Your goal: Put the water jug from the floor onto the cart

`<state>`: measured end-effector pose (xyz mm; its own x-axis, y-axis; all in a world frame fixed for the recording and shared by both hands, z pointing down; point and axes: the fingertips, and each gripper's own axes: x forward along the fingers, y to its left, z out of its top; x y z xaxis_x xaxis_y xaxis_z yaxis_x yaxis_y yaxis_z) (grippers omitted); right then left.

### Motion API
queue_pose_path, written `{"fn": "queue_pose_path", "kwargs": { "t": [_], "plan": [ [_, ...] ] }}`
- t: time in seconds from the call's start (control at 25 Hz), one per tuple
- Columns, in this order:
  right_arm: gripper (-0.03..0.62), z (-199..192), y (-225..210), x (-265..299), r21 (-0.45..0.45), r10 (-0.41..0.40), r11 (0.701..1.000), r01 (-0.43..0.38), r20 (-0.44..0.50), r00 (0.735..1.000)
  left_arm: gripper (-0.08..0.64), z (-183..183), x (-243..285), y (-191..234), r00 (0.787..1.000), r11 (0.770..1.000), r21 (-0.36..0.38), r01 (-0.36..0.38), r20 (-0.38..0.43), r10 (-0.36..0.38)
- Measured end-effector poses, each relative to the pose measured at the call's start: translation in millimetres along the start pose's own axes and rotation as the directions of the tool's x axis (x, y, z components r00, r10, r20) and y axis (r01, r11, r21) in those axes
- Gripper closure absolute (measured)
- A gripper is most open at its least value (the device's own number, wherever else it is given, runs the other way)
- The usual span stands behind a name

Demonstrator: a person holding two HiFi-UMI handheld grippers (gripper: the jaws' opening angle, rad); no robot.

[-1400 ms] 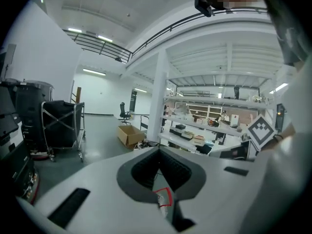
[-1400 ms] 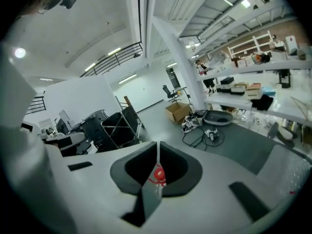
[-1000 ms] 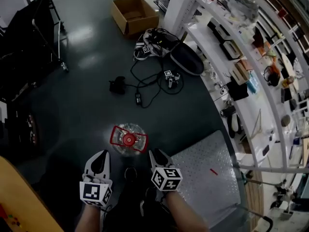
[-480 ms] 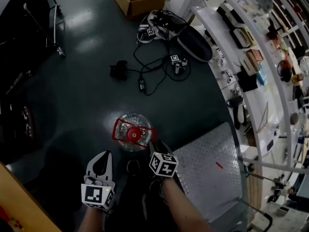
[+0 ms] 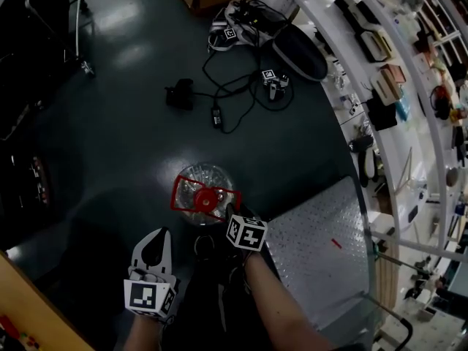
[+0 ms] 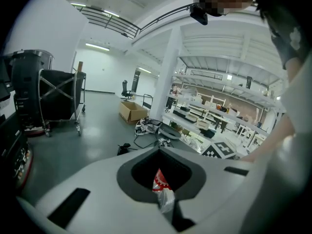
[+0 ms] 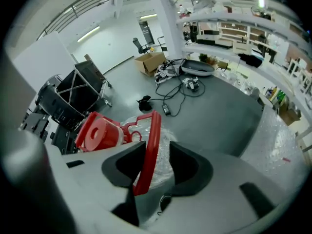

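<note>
Between the spread, just-opened jaws of the lowered right gripper point(image 7: 155, 152), the red handle point(image 7: 152, 130) of the water jug point(image 5: 205, 178) is framed, unpinched; closing is judged next. Left gripper point(image 5: 152, 238) jaws are pressed together.

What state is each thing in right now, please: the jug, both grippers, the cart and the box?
water jug, upright on the floor, red cap on.
right gripper, open, jaws have just been opening, the jug's red handle between them, not clamped.
left gripper, shut, empty, apart from the jug.
cart, beside the jug, jug not yet on it.
cardboard box, open-topped, on the floor.
</note>
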<state>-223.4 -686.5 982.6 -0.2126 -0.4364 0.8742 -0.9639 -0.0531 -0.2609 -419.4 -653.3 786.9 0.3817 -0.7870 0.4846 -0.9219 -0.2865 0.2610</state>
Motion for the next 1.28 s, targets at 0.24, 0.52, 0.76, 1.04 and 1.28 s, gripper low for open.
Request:
{"fn": "queue_pose_path", "kwargs": {
  "t": [0.24,0.52,0.76,1.04,1.28],
  "plan": [
    [0.533,2.9,3.8,7.0,-0.019,0.002,1.0,-0.002,-0.023,1.0,0.555,0.3,6.3,3.4,1.0,1.0,-0.019,-0.007,-0.023,0.007],
    [0.558,9.9,17.0,-1.7,0.052,0.085,0.995,-0.084,-0.016,0.996,0.555,4.2,8.7,-2.0,1.0,1.0,-0.025,0.001,-0.027,-0.002],
    [0.555,4.3,39.0,-20.0,0.072,0.179,0.982,-0.176,-0.033,0.983,0.555,9.8,5.4,-2.5,1.0,1.0,-0.025,0.001,-0.027,-0.002],
    [0.552,25.9,58.7,-70.0,0.123,0.245,0.962,-0.244,0.01,0.969,0.555,31.4,-2.6,-15.2,0.999,1.0,-0.012,0.008,-0.033,-0.008],
    [0.551,58.2,52.5,-167.9,0.225,0.273,0.929,-0.293,0.115,0.955,0.555,75.3,-29.4,-46.9,0.998,0.997,0.023,0.069,-0.015,-0.069]
  ]
}}
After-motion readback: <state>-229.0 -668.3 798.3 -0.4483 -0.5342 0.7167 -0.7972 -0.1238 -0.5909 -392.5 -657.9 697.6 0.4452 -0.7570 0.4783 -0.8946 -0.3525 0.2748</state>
